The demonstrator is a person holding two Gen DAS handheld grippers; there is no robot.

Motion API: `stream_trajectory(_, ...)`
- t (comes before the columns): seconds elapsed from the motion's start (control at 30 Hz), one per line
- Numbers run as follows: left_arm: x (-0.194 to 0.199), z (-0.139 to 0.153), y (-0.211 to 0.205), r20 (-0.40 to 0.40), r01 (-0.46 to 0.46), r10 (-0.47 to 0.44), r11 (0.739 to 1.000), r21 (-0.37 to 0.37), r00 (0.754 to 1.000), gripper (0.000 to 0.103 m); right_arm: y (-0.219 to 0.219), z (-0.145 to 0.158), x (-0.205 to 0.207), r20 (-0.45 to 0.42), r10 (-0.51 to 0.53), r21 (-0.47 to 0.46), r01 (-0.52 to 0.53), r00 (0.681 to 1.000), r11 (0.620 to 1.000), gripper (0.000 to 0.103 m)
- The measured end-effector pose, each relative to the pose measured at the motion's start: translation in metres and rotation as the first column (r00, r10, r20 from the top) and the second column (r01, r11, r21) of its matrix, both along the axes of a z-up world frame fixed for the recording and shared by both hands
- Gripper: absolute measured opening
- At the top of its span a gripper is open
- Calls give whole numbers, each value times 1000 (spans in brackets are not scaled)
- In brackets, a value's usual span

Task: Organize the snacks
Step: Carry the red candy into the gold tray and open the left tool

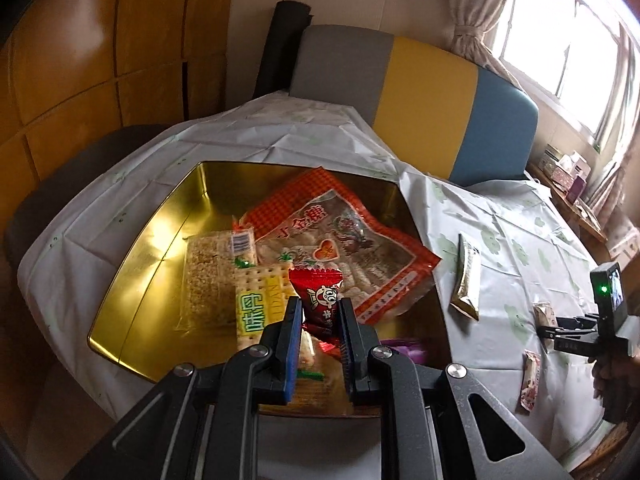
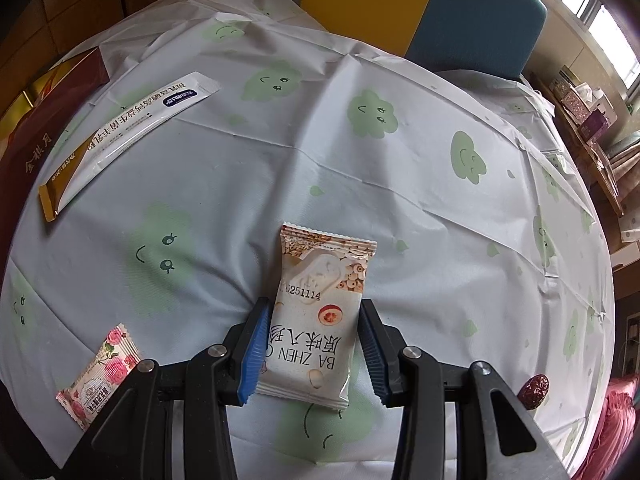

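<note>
My left gripper (image 1: 320, 308) is shut on a small red candy packet (image 1: 318, 286) and holds it over the open gold tin (image 1: 160, 240). In the tin lie a large red-orange bag (image 1: 340, 232), a rice crisp bar (image 1: 208, 276) and a yellow cracker pack (image 1: 256, 308). My right gripper (image 2: 314, 305) points down at the table, and its blue pads press both sides of a white Ba Zhen cake packet (image 2: 320, 300). In the left wrist view the right gripper (image 1: 550, 330) is at the far right.
On the cloud-print tablecloth (image 2: 400, 200) lie a long white and gold sachet (image 2: 132, 128), a rose-print packet (image 2: 100, 372) and a red date (image 2: 534, 386). The tin's dark red wall (image 2: 36, 136) is at the left. A grey, yellow and blue chair (image 1: 420, 92) stands behind the table.
</note>
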State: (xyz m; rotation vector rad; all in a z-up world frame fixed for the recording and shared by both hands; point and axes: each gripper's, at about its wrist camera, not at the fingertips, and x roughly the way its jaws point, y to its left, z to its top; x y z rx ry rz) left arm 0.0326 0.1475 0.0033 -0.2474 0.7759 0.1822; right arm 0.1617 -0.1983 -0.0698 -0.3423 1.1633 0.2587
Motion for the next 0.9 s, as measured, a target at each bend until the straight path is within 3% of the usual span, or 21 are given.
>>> stream_trajectory(0.53,25,-6,28,-54,-61,61,998,1,997,18,7,0,-4,21,38,-42,-37,999,998,43)
stream_trajectory(0.9,64,-2,61,-104,-81,62,979,-189,993,18,7,1,-5,22,47,-50,-46,999,998,44)
